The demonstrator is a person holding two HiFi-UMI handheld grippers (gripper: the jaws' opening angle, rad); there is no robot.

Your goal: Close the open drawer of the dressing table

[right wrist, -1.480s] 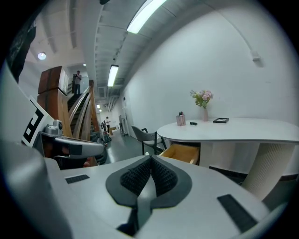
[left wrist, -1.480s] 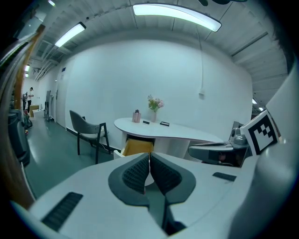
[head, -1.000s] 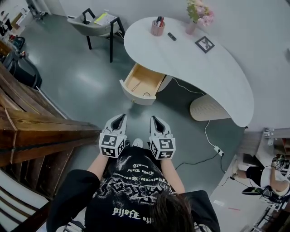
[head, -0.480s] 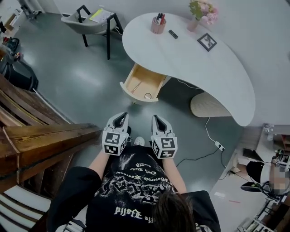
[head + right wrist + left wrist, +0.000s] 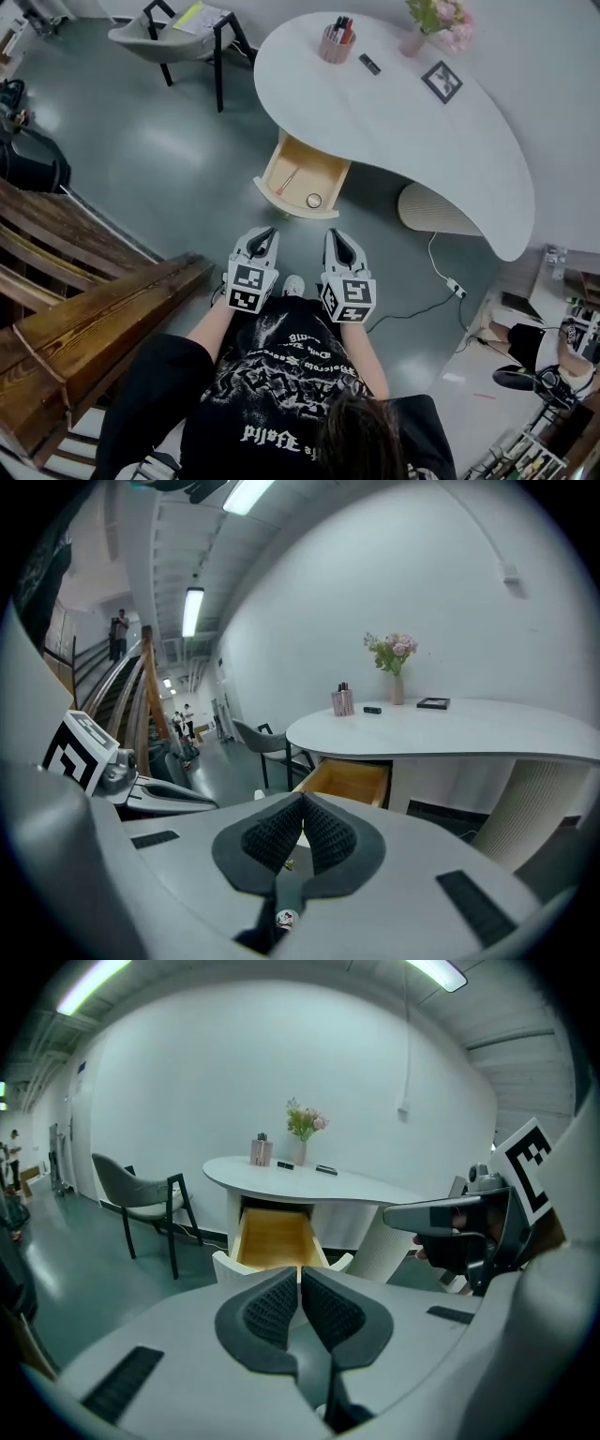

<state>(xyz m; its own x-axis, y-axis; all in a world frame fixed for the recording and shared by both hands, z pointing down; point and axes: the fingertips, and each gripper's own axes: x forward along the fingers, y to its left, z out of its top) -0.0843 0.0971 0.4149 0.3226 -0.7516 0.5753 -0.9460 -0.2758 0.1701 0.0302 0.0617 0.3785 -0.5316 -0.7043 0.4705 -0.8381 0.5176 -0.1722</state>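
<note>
The white dressing table (image 5: 422, 122) has a curved top, and its wood-lined drawer (image 5: 302, 178) stands pulled out toward me. A small round object (image 5: 313, 200) lies inside it. My left gripper (image 5: 266, 232) and right gripper (image 5: 335, 235) are held side by side just short of the drawer's front, not touching it. Both are shut with nothing between the pads. In the left gripper view the closed left gripper (image 5: 300, 1277) points at the drawer (image 5: 275, 1237). The right gripper view has the closed right gripper (image 5: 302, 804) in front of the drawer (image 5: 353, 780).
A grey chair (image 5: 173, 33) stands left of the table. A wooden staircase (image 5: 84, 309) runs along my left. On the tabletop are a pen cup (image 5: 337, 42), a flower vase (image 5: 441, 19) and a picture frame (image 5: 442, 82). A cable with a power strip (image 5: 452, 286) lies on the floor at right.
Both grippers have moved forward together toward the open drawer, which now sits closer in front of them. Their jaws stay closed.
</note>
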